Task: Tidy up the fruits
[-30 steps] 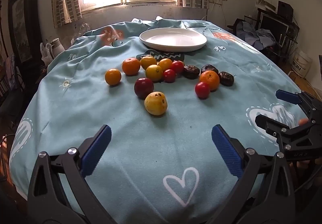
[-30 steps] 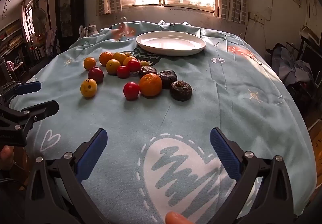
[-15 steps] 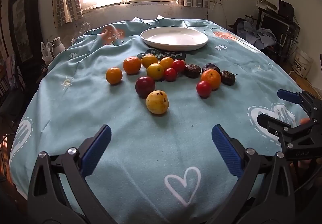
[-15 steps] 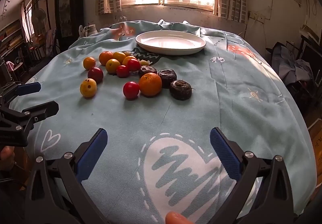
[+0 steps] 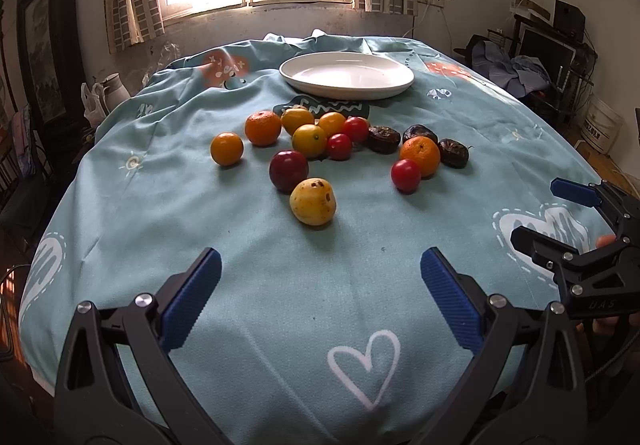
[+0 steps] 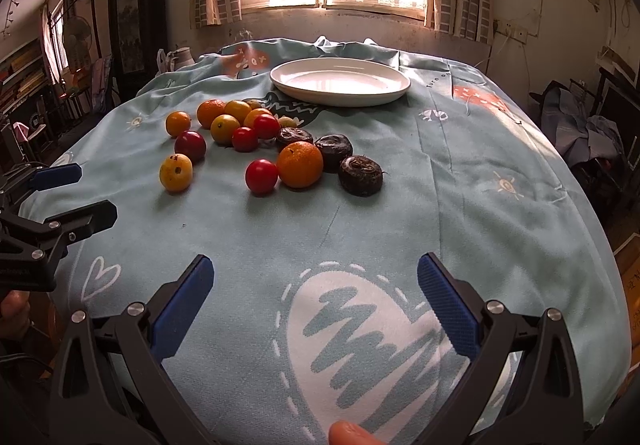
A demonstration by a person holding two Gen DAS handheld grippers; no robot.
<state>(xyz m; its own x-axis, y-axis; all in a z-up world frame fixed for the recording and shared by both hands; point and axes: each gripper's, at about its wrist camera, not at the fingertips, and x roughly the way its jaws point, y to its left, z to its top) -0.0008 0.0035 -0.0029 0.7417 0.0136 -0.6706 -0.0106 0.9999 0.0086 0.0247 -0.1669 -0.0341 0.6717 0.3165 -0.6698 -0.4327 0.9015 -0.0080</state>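
Teal cloth (image 5: 320, 285) with white hearts, draped over the whole surface. White plate (image 5: 346, 75) far back near the window, bare inside. Left tongs (image 5: 320, 285) low at the near edge, blue pads spread wide, nothing between them. Right tongs (image 6: 316, 293) likewise wide and unloaded, over a large scribbled heart; same tool seen side-on at the right of the left view (image 5: 560, 217). Fruits loose on the cloth between plate and tongs, none on the plate. Yellow spotted fruit (image 5: 313, 201) nearest the left tongs, touching a dark red plum (image 5: 288, 170) behind it. Large orange (image 6: 299, 164) pressed against a red tomato (image 6: 261, 175) and dark wrinkled fruits (image 6: 360, 175). Small orange (image 5: 227, 148) apart at the left of the cluster.
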